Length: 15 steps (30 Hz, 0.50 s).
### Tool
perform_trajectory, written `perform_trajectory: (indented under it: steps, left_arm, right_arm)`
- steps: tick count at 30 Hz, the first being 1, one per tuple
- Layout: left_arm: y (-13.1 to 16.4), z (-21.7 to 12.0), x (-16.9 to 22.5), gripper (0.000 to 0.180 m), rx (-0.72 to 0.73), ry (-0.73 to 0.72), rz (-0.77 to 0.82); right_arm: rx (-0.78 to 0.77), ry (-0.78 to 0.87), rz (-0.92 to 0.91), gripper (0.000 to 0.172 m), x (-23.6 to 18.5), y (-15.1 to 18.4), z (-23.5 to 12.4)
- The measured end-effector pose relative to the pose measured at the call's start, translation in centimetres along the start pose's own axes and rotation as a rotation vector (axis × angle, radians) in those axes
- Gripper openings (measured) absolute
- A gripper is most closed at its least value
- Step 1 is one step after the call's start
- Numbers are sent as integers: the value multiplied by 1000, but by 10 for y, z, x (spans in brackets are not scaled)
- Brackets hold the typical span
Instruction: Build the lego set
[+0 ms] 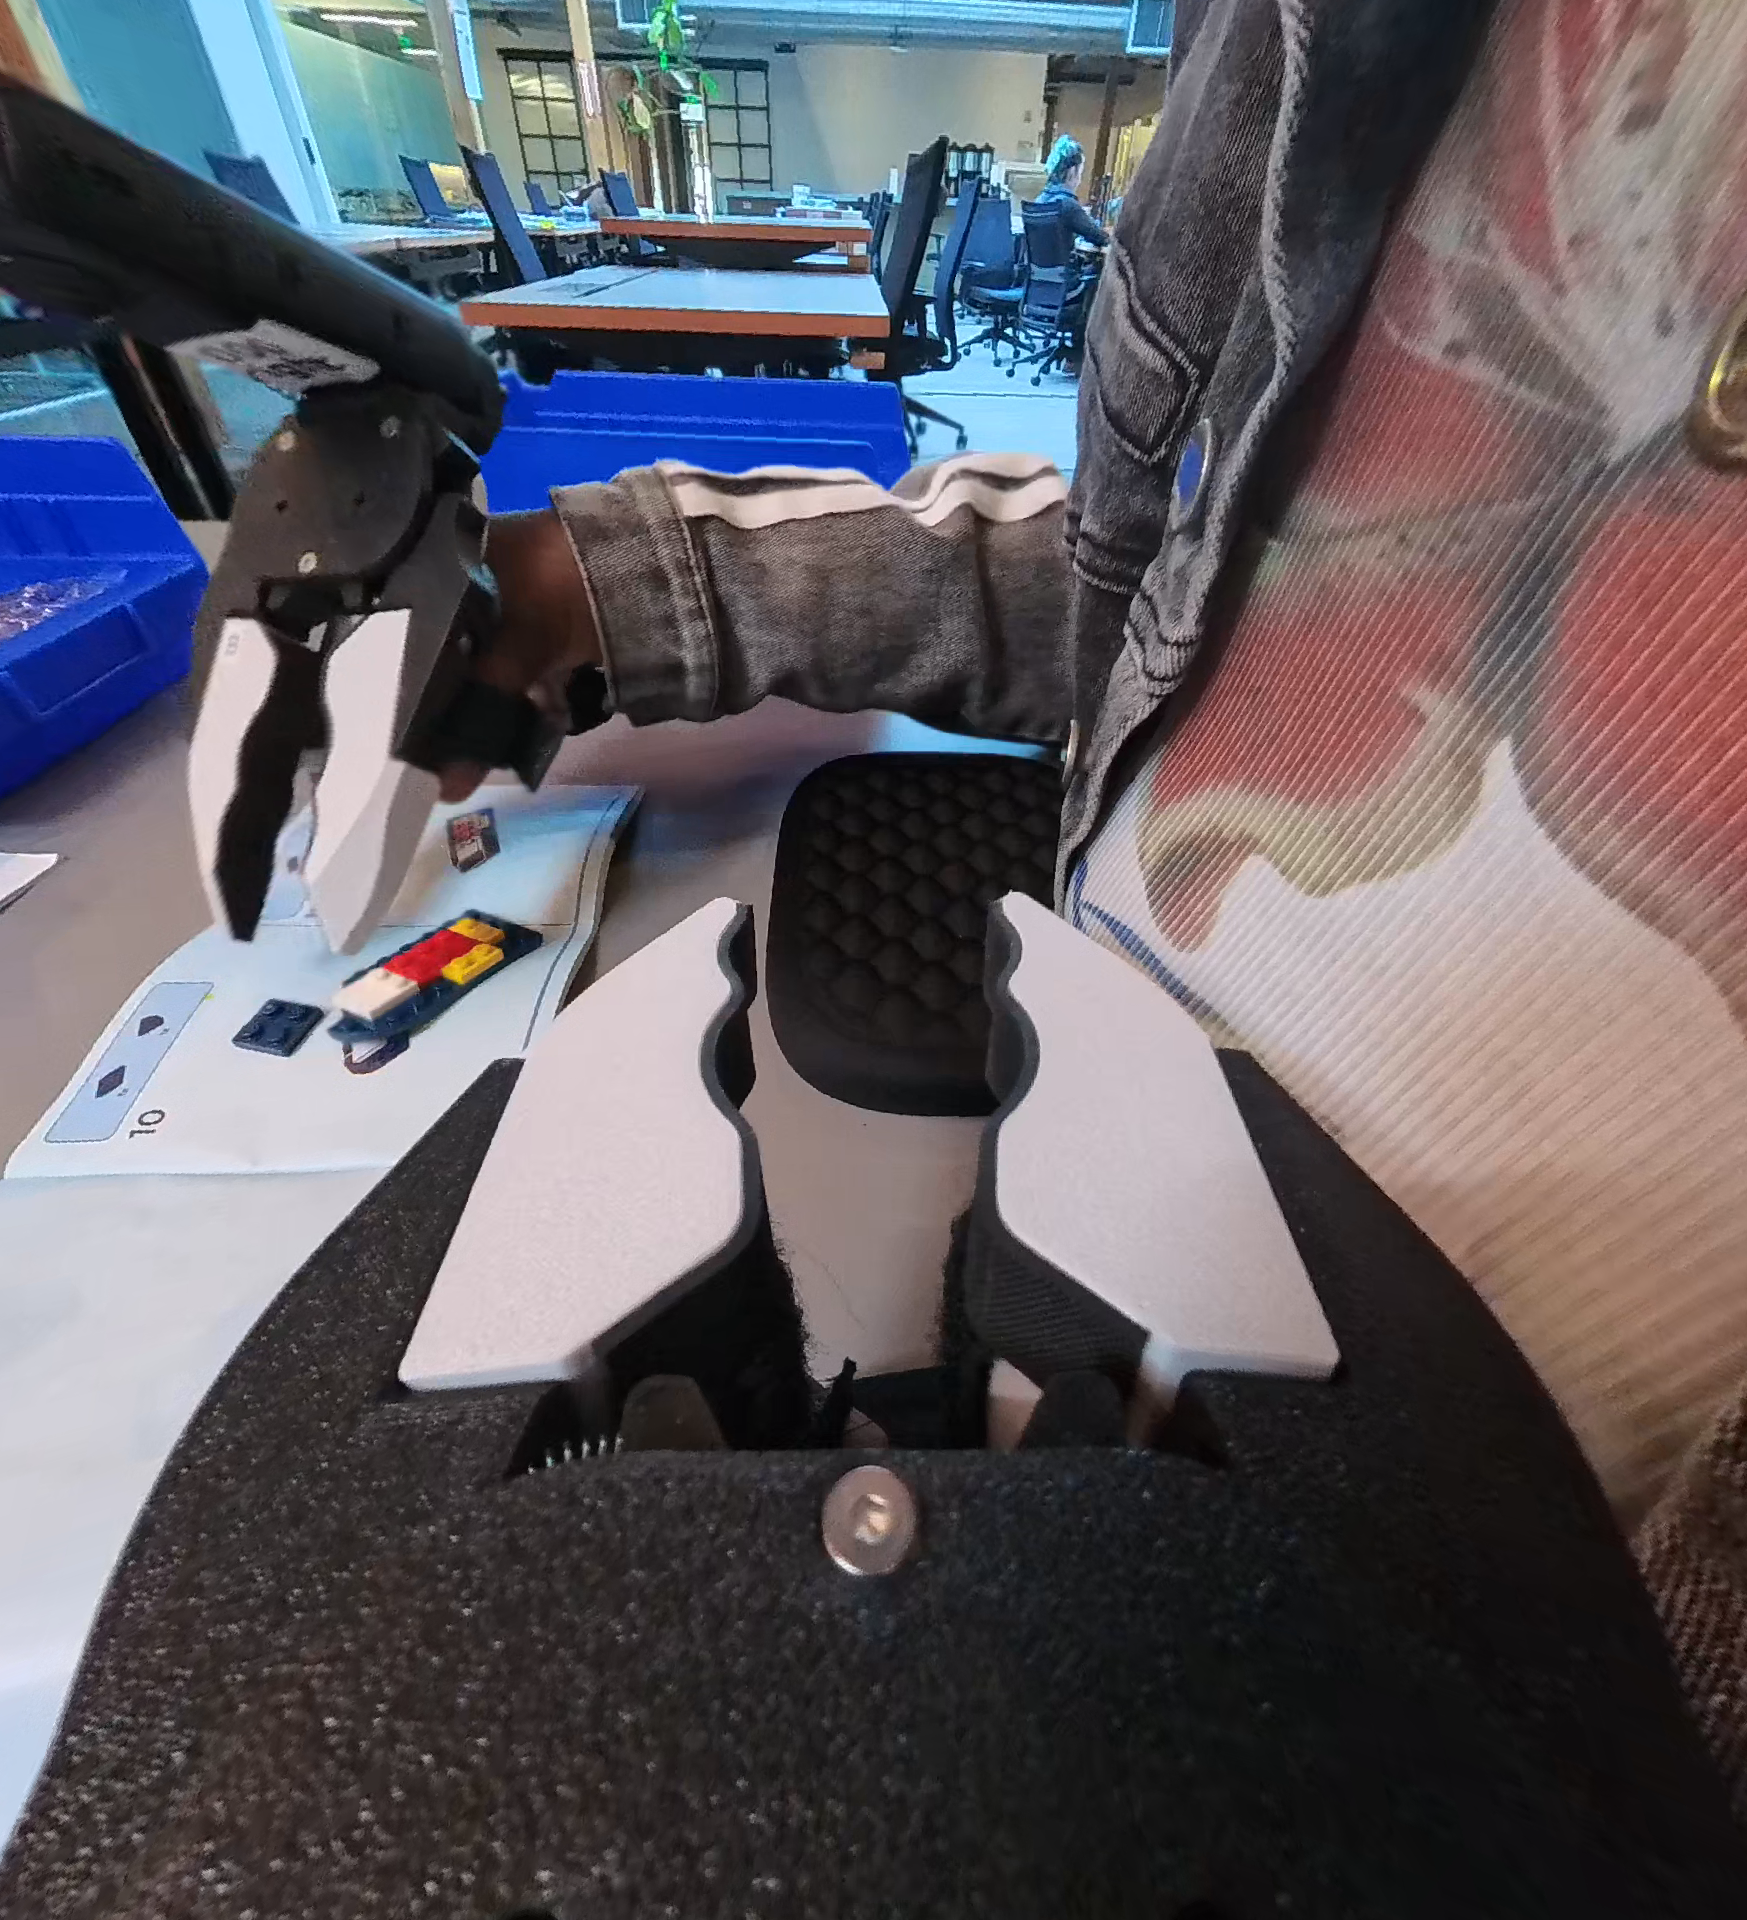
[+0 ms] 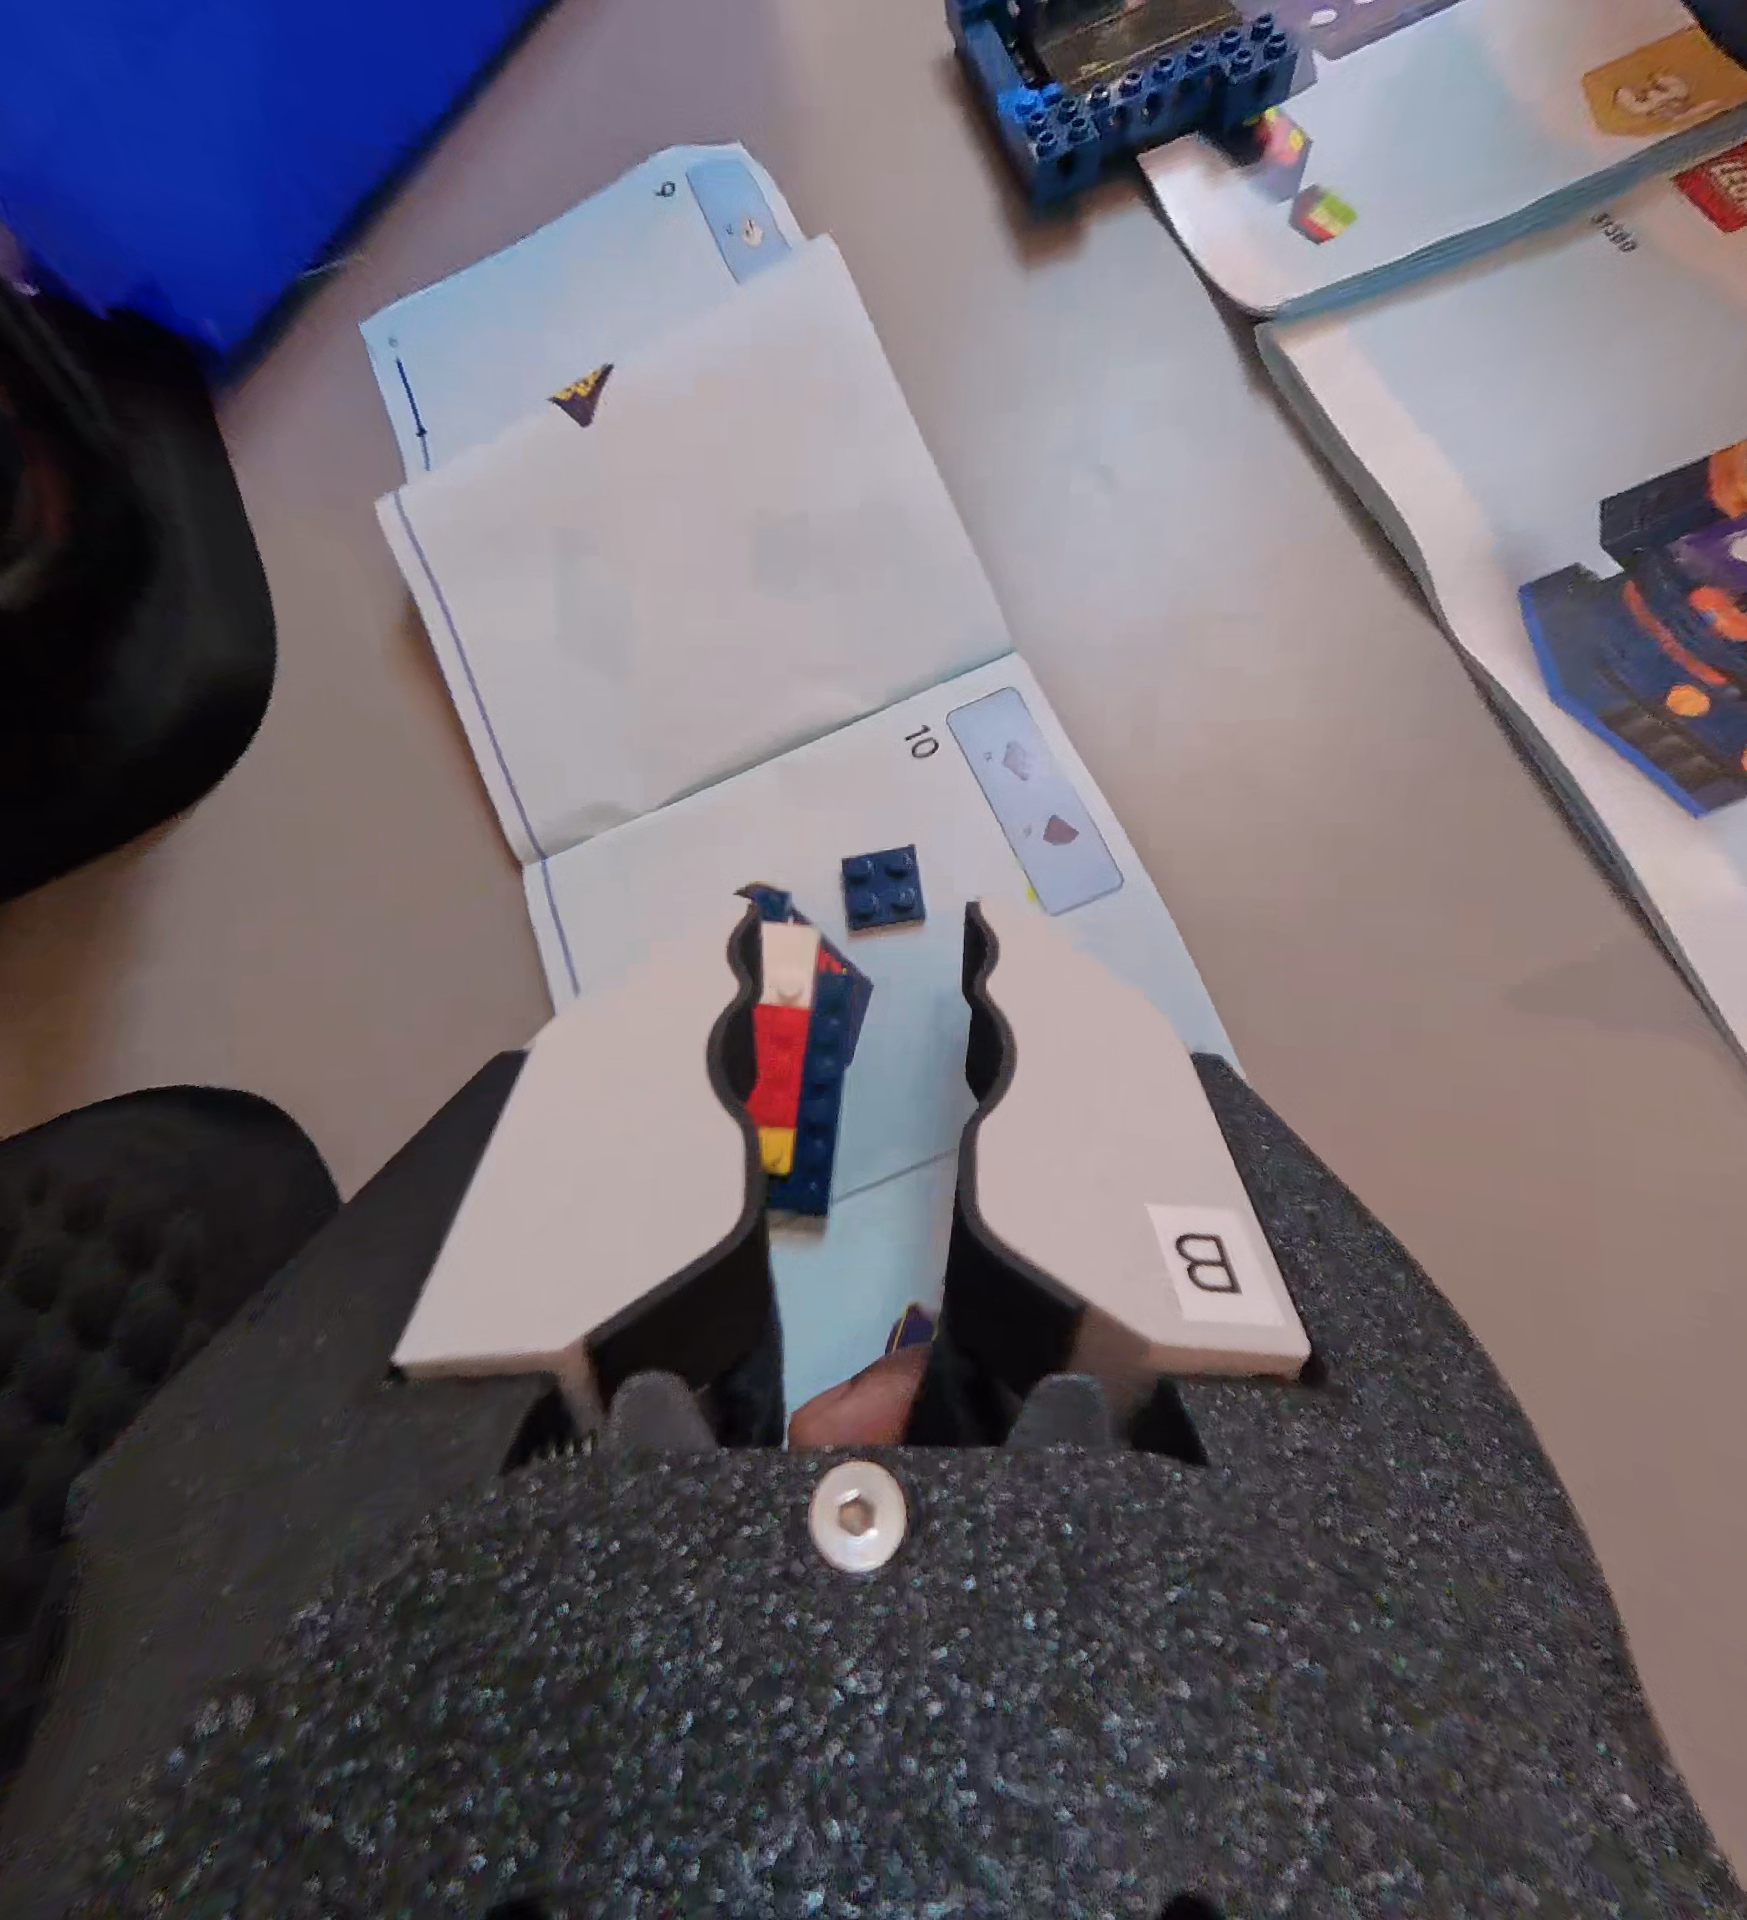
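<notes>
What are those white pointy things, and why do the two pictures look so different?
They are jaws: two-finger grabbers a person holds, one per hand, each with a camera looking along its fingers. One picture is from the left gripper; it is open and empty, facing a black chair and the person's shirt. The other is from the right gripper, looking down, open, holding nothing. Under it, on an open booklet, lie a small brick model and a dark blue plate. Blue bins stand behind.

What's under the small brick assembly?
The assembly lies on an open instruction booklet, beside a dark blue plate. A printed figure peeks out beneath one end; the rest is covered.
</notes>
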<state>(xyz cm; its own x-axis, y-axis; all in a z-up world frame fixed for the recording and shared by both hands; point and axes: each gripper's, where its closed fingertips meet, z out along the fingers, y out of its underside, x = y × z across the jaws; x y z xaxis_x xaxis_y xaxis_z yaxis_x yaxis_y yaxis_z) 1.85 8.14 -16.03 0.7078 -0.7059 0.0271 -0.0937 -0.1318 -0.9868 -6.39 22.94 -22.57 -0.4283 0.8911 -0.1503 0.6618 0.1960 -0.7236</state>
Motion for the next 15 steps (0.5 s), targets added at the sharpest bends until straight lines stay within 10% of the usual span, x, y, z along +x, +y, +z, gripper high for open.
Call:
perform_trajectory:
  steps: [15]
  left_arm:
    - [2, 1, 1, 42, -14, -8, 17]
  right_arm:
    - [-88, 115, -165, 33, -23, 31, 1]
